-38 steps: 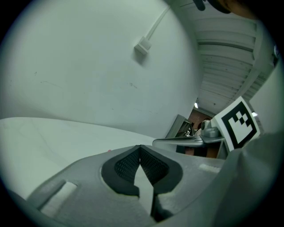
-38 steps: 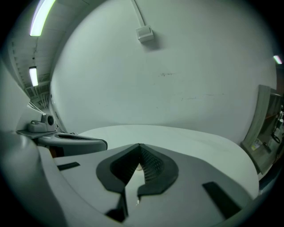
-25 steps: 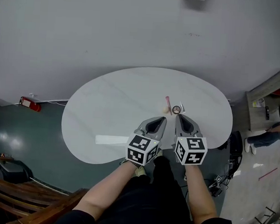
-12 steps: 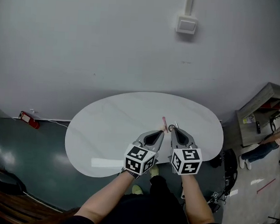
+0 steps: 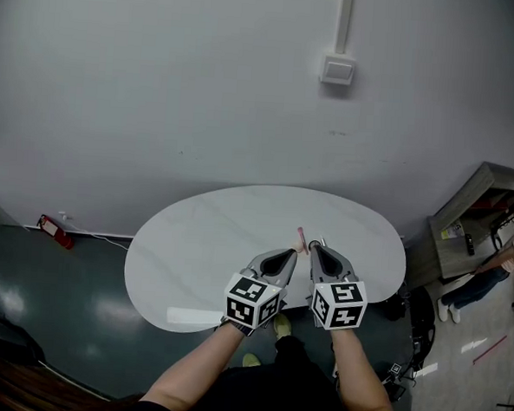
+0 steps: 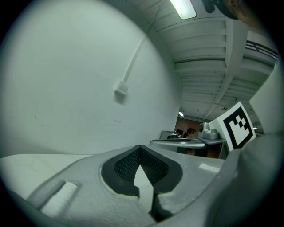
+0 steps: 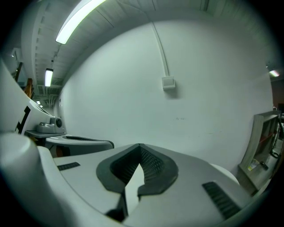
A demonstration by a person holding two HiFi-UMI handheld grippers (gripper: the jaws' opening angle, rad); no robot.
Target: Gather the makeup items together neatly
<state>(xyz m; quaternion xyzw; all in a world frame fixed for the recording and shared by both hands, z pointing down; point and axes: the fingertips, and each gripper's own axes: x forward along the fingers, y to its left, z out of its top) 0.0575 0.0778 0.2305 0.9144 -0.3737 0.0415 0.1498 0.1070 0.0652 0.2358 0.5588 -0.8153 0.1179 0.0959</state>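
On the white oval table (image 5: 211, 241) a thin pink makeup stick (image 5: 300, 237) pokes out just beyond my two grippers, in the head view only. The other small makeup items are hidden behind the gripper bodies. My left gripper (image 5: 294, 251) and right gripper (image 5: 314, 245) are side by side over the table's near right part, tips almost touching each other. In the left gripper view the left gripper (image 6: 140, 147) is shut with nothing between its pads. The right gripper (image 7: 140, 145) is likewise shut and empty, pointing at the bare wall.
A grey wall with a switch box (image 5: 337, 71) and cable duct rises behind the table. A red object (image 5: 56, 230) lies on the dark floor at left. A shelf unit (image 5: 478, 214) and a person's legs (image 5: 483, 279) are at right.
The head view has pulled back, so the table sits lower and smaller. Both grippers have drawn closer together, and they now cover the beige and ring-shaped items seen before.
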